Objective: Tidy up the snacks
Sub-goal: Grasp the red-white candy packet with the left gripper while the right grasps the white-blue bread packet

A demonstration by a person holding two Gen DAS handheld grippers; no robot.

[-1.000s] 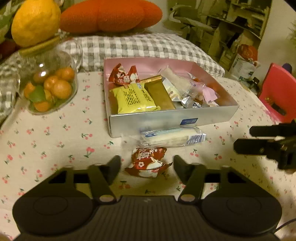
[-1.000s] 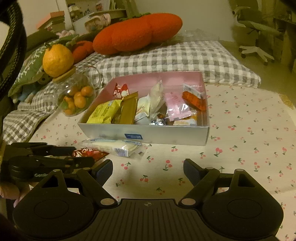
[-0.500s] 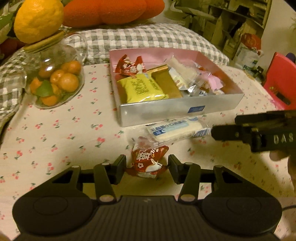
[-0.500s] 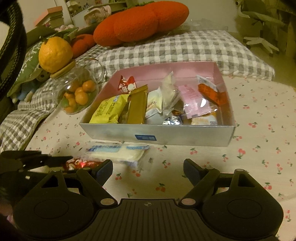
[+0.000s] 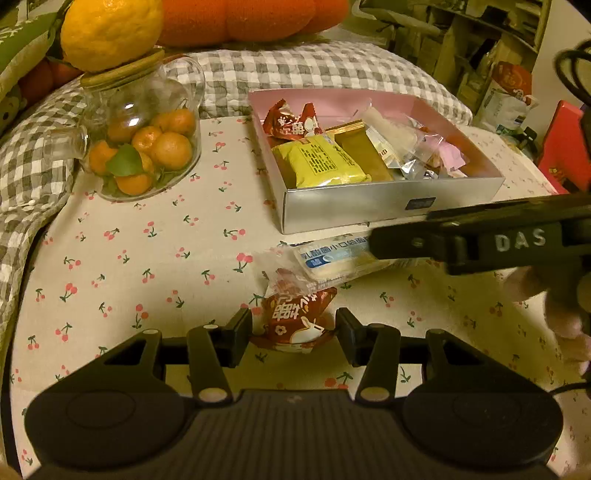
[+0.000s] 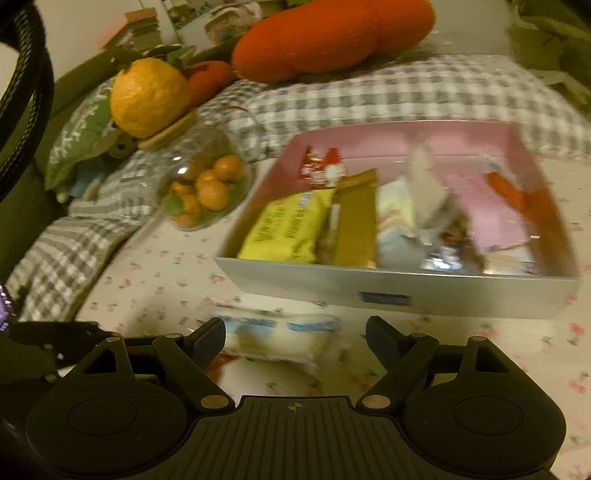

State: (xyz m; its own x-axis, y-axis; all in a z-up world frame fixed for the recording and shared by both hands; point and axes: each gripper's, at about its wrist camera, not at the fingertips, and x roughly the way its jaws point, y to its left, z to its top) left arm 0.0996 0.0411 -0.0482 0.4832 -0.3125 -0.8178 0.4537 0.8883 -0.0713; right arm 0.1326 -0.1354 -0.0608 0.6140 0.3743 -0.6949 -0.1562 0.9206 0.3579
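- Straddling a red candy (image 5: 295, 325), the left tongs (image 5: 293, 338) have a finger on each side of the wrapper; pads look to be touching its ends, so clamped on the red candy, which sits on the cherry-print cloth (image 5: 147, 258) of the counter.
- Candy lies close to the near edge of the counter, just in front of a long white-and-blue snack pack (image 5: 332, 258), whose clear wrapper end overlaps the candy's top.
- Snack pack lies flat along the front wall of the silver box (image 5: 369, 206), just beside it.
- Box has a pink inside and holds a yellow packet (image 5: 317, 166), a gold bar (image 5: 365, 155), another red candy (image 5: 291, 123) at its far left corner, and several clear and pink wrappers, not sorted.
- Right tongs (image 6: 295, 339) stand wide apart with nothing gripped; the snack pack sits between and beyond the fingers, no pad contact visible. Right-wrist view is blurred.
- From the left-wrist view the right tongs come in from the right edge, over the snack pack's right end.
- Glass jar (image 5: 140, 147) of small oranges stands near the far left edge of the counter, a large citrus (image 5: 110, 33) on its lid.
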